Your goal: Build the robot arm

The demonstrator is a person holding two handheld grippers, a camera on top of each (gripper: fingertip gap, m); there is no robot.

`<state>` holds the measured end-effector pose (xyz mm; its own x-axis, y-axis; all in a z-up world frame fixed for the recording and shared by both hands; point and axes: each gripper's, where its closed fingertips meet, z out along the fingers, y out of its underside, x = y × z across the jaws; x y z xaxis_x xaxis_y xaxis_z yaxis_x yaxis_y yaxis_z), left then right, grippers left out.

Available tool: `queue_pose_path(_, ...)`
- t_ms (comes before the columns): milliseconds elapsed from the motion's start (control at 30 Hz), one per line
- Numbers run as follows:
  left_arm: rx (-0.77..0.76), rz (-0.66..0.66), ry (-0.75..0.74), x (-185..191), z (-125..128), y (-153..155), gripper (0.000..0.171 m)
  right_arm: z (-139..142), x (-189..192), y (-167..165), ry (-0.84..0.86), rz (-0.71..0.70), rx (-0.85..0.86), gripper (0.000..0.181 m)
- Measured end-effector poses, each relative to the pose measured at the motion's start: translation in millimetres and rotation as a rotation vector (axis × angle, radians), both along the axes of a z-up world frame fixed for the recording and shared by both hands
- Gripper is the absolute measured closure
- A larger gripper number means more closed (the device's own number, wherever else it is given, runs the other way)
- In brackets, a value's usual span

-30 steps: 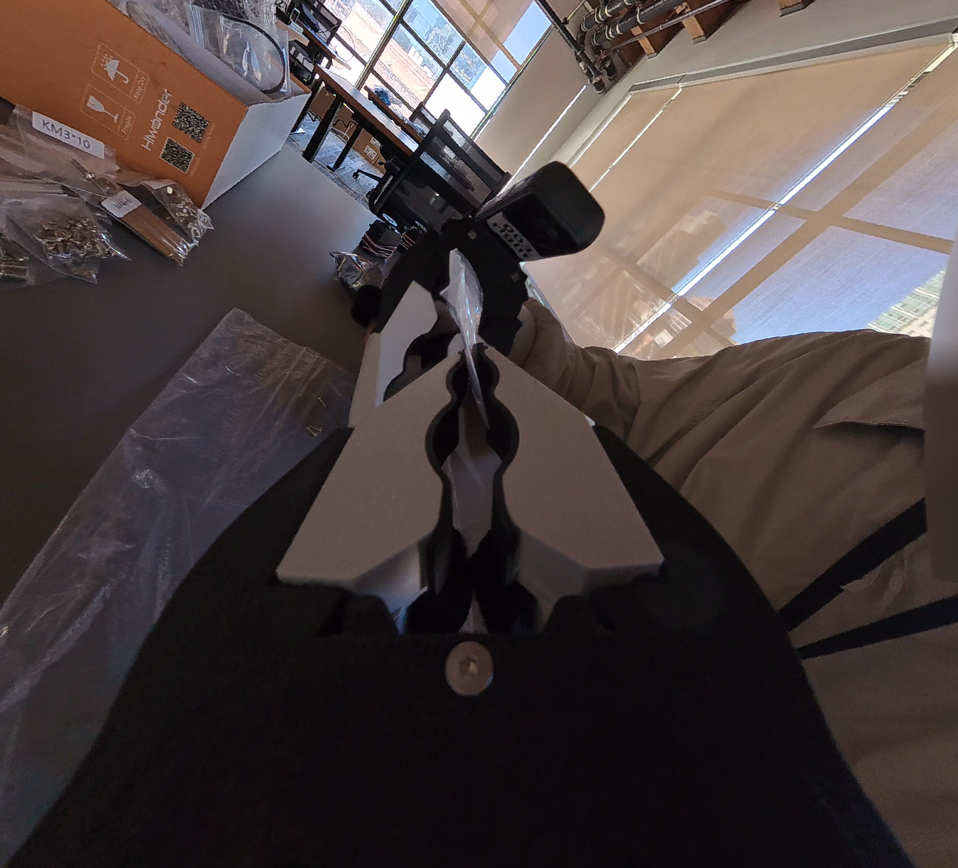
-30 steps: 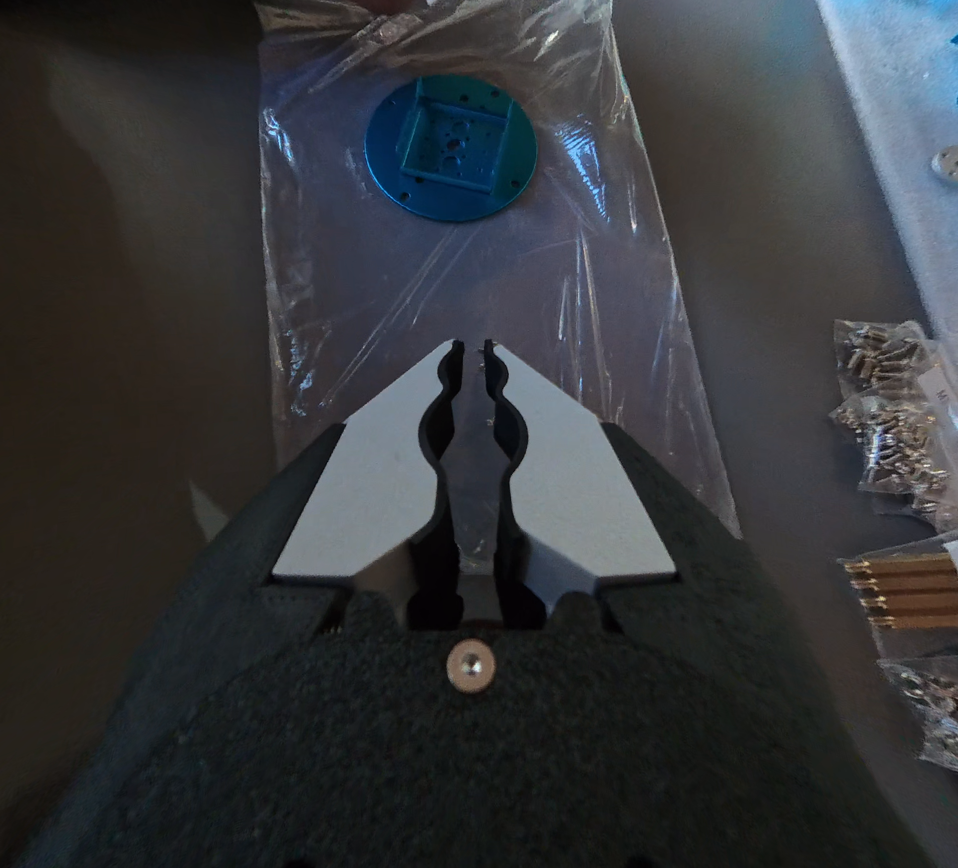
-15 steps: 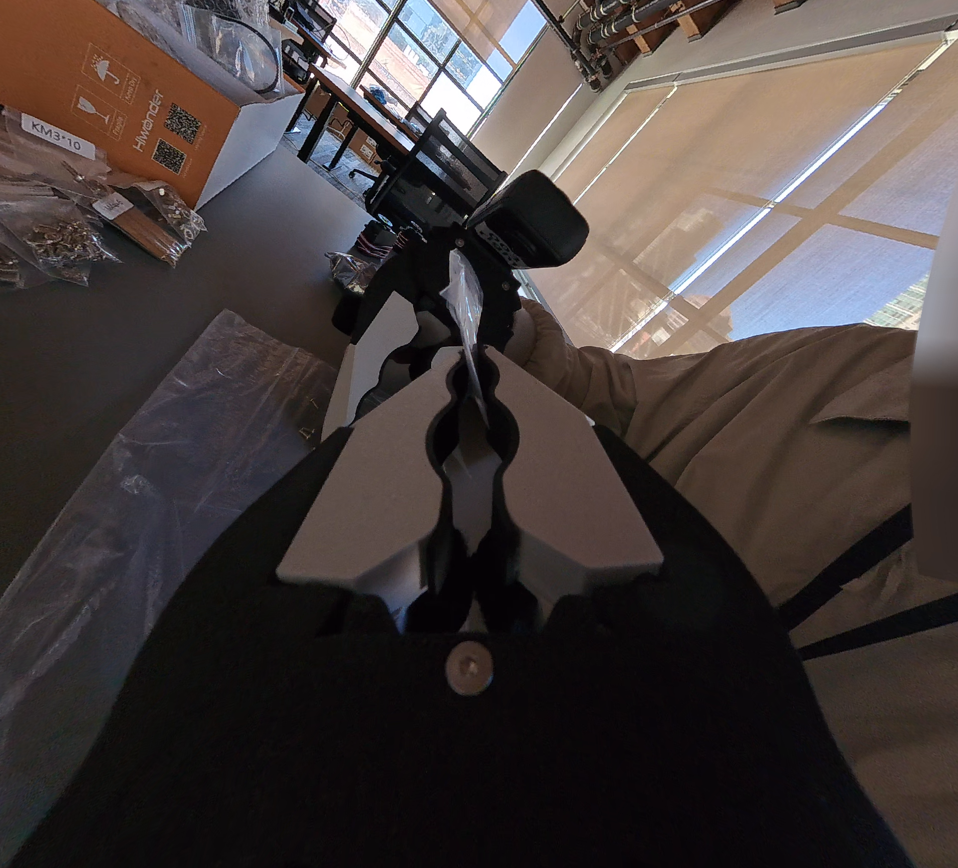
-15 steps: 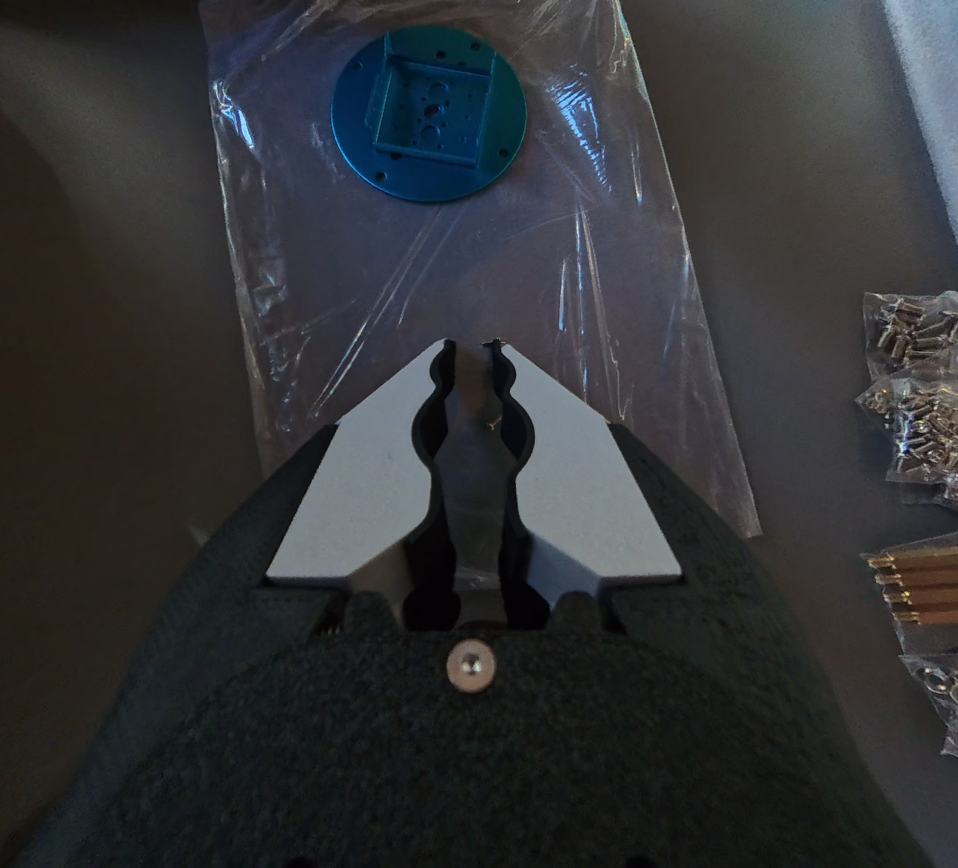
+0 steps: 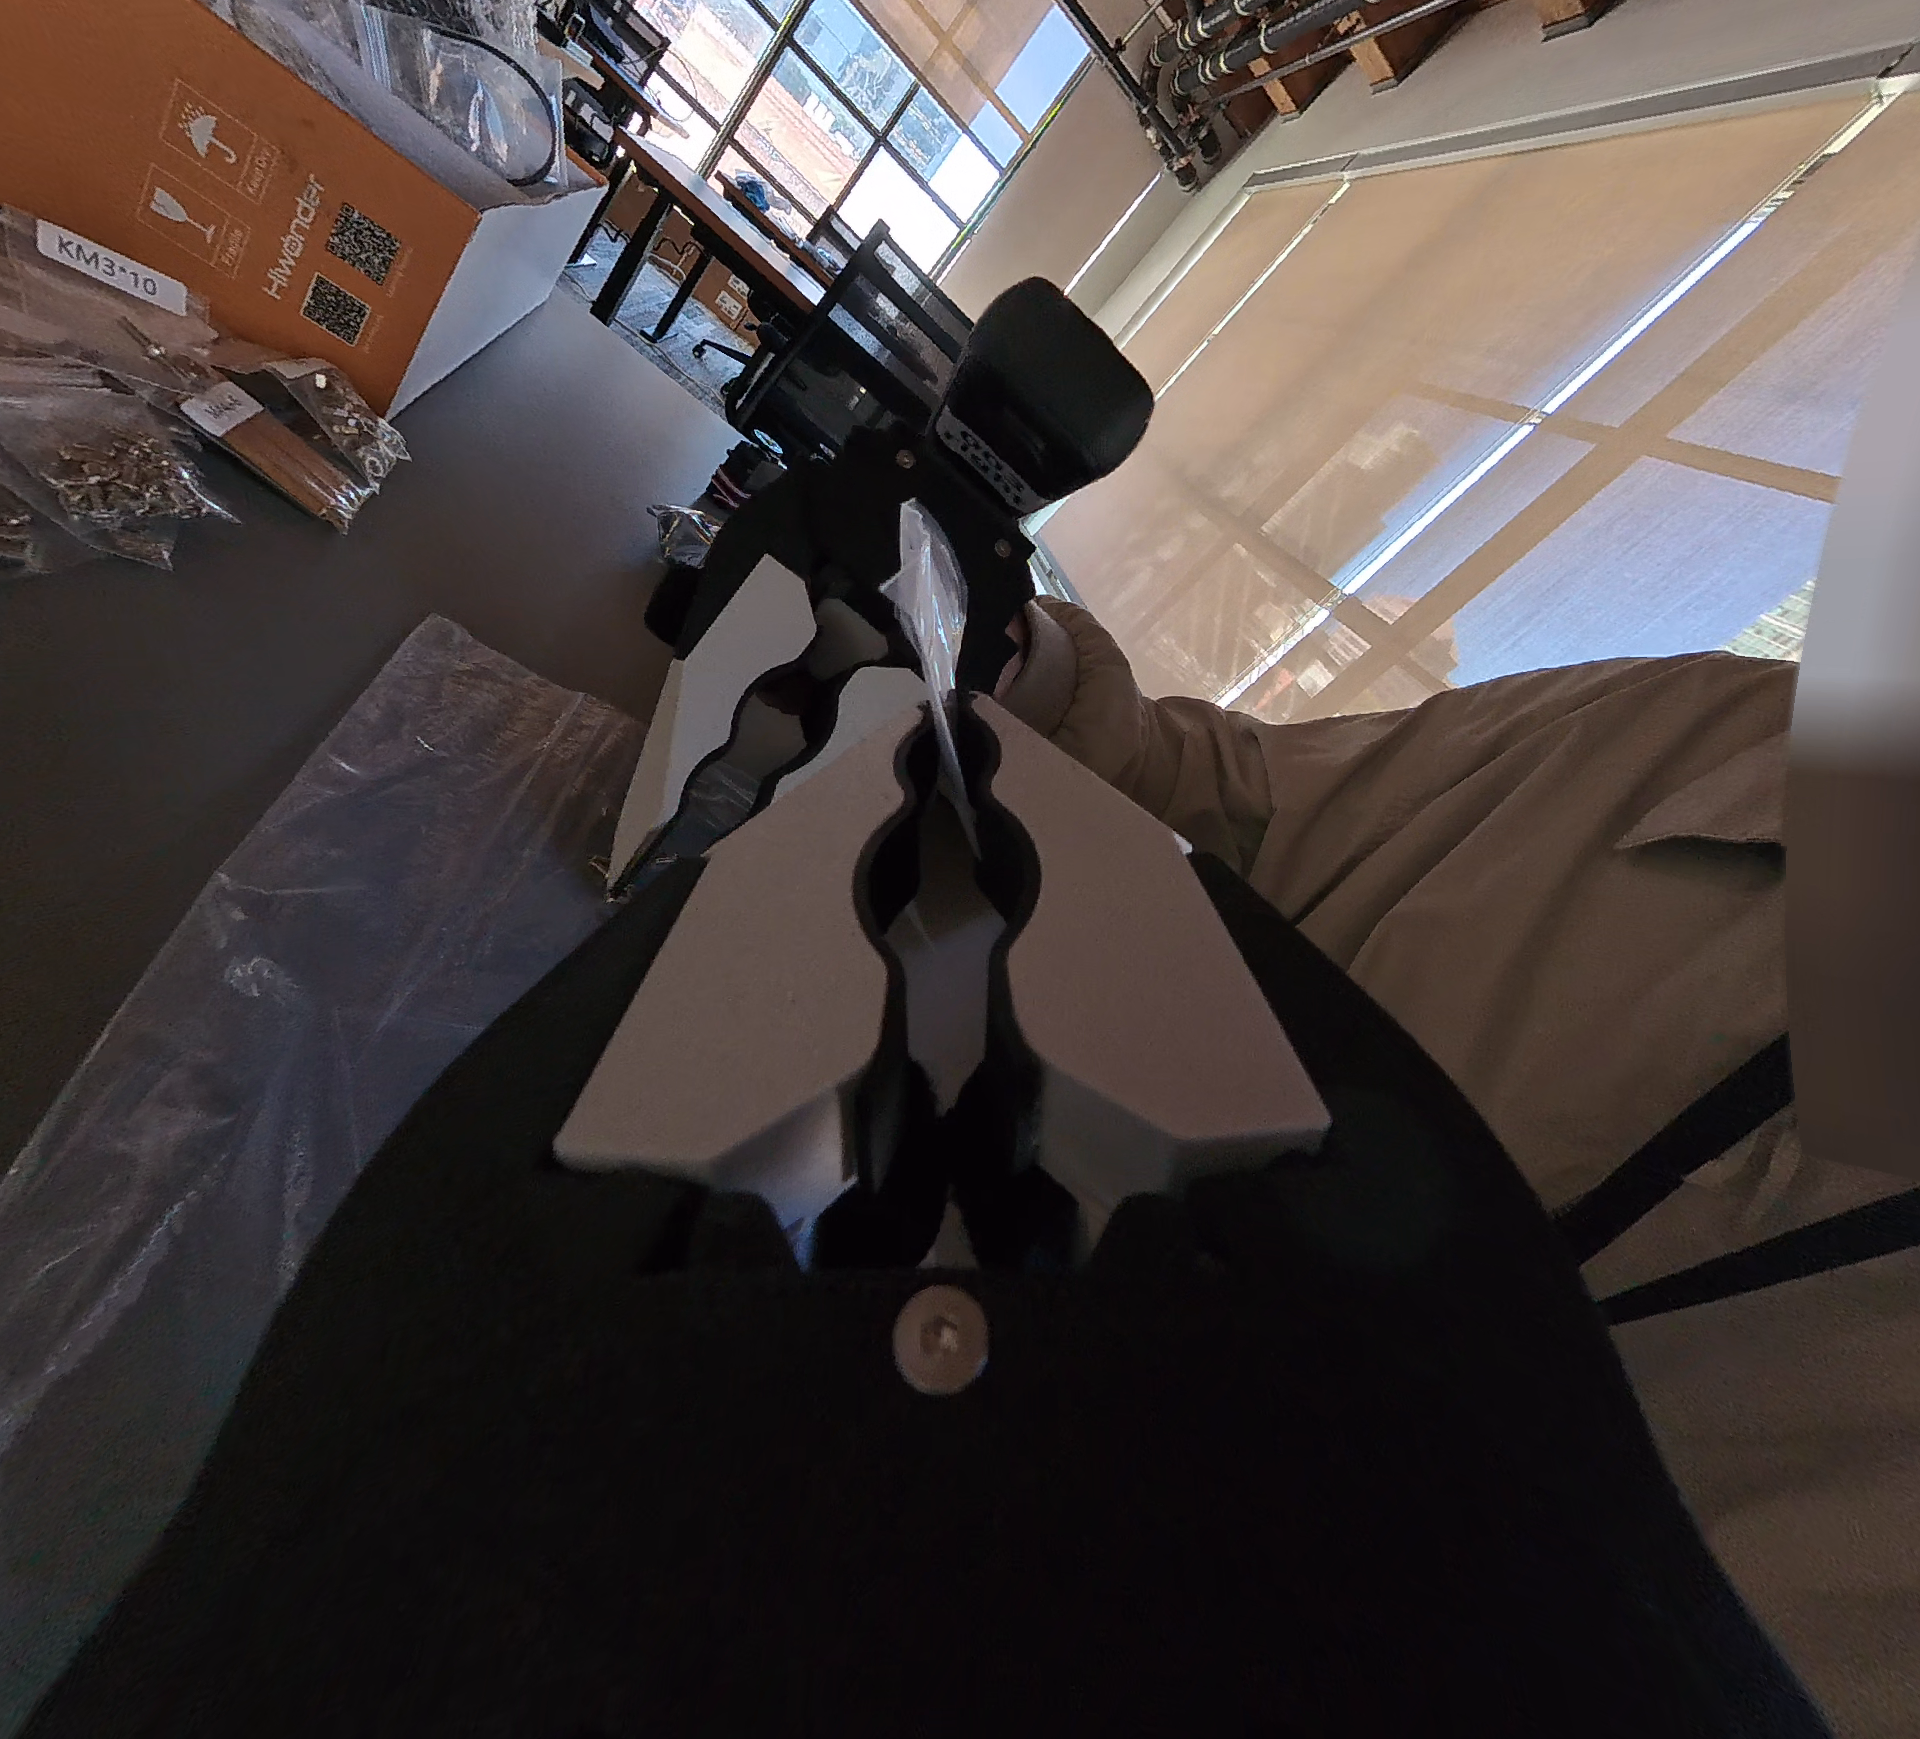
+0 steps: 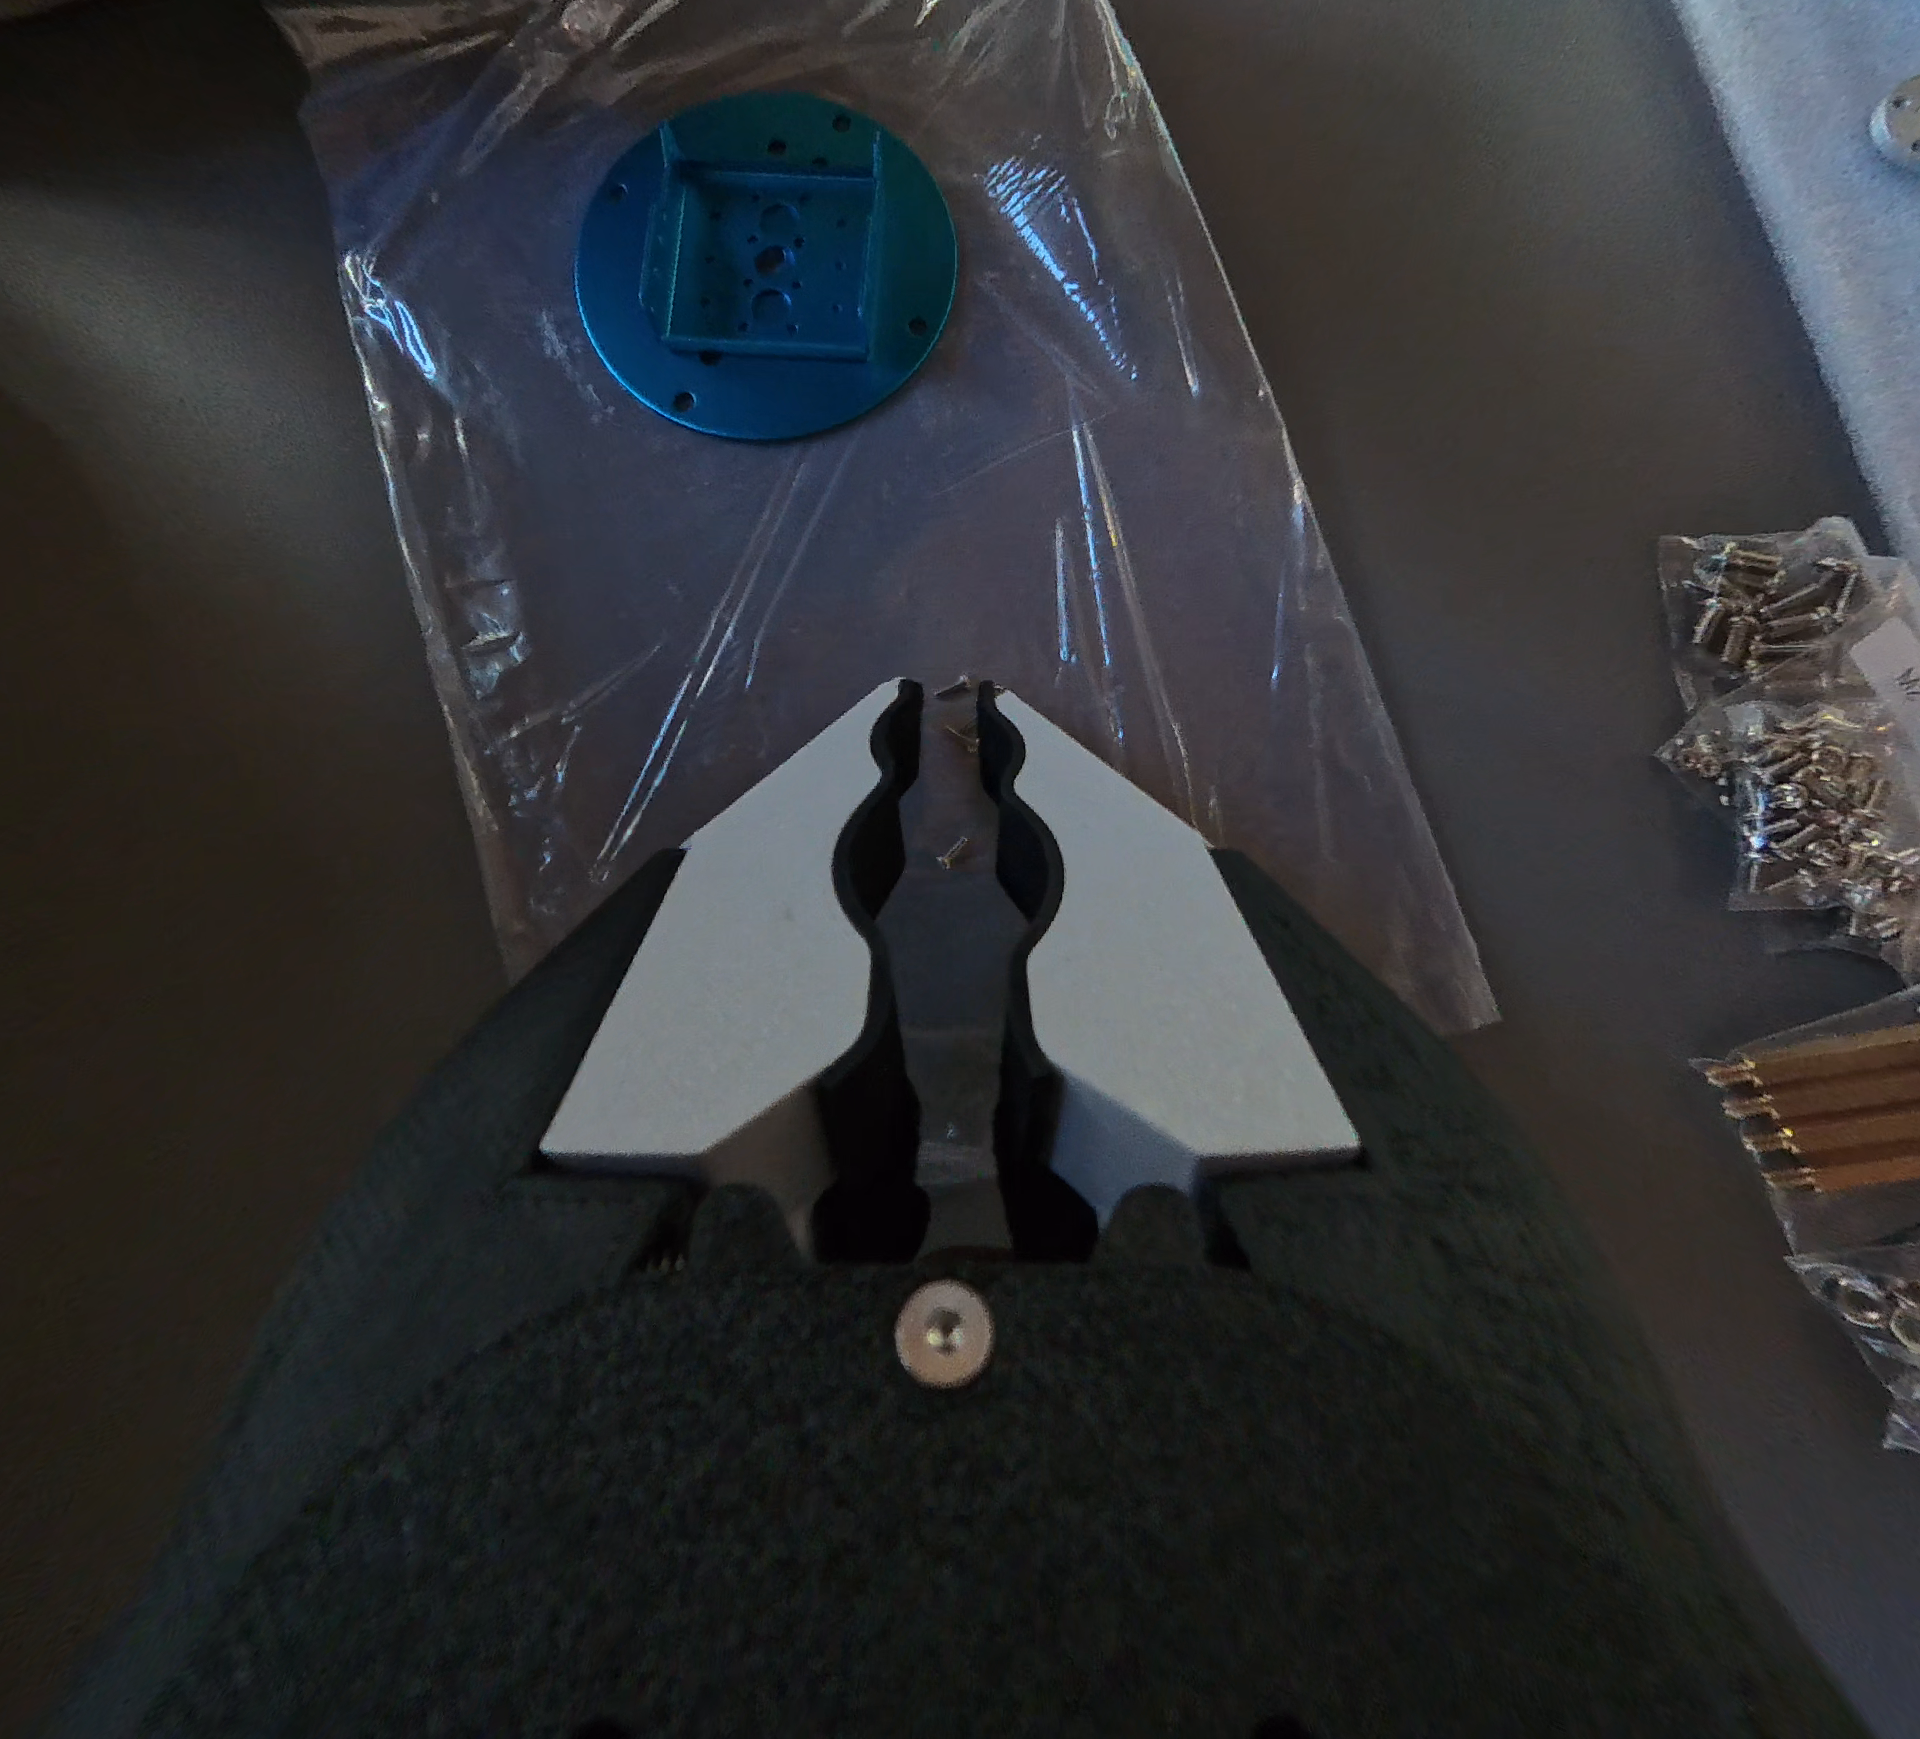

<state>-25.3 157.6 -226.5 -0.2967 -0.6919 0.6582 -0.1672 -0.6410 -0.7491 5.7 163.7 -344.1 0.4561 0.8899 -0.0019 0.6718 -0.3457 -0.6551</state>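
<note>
My left gripper is shut on the edge of a small clear bag and holds it up in the air. My right gripper is slightly open and empty, low over a large clear plastic bag that lies flat on the dark table. A few small screws lie on the plastic between its fingertips. A blue round metal plate with a square bracket sits on the plastic farther ahead. The right gripper also shows in the left wrist view, just beyond my left fingers.
Clear bags of screws and brass standoffs lie to the right on the table. A white foam sheet lies at the far right. An orange cardboard box stands behind. A person's beige sleeve is close by. One gripper's finger ends stand about 12 cm off the other's.
The right gripper has shifted a little over the plastic bag, and the blue plate sits further left in its view. One more screw shows between its fingertips. The left gripper still holds the small bag.
</note>
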Motion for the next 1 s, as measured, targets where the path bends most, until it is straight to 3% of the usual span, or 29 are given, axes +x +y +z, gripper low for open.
queue_pose_path(467,0.005,0.001,0.0,-0.3,0.8,-0.5,0.171,-4.0,-2.1,4.0,-0.067,0.03,0.088,0.18)
queue_pose_path(567,0.005,0.004,-0.004,-0.9,1.4,0.3,0.171,3.5,-4.2,1.8,0.029,0.035,0.053,0.18)
queue_pose_path(833,-0.083,-0.02,-0.081,-4.5,12.7,0.1,0.171,80.0,-12.0,-9.1,0.596,0.047,-0.094,0.181)
queue_pose_path(1000,-0.251,-0.086,-0.239,-10.8,34.3,-2.7,0.171,141.0,-18.5,-15.0,0.811,0.082,-0.061,0.181)
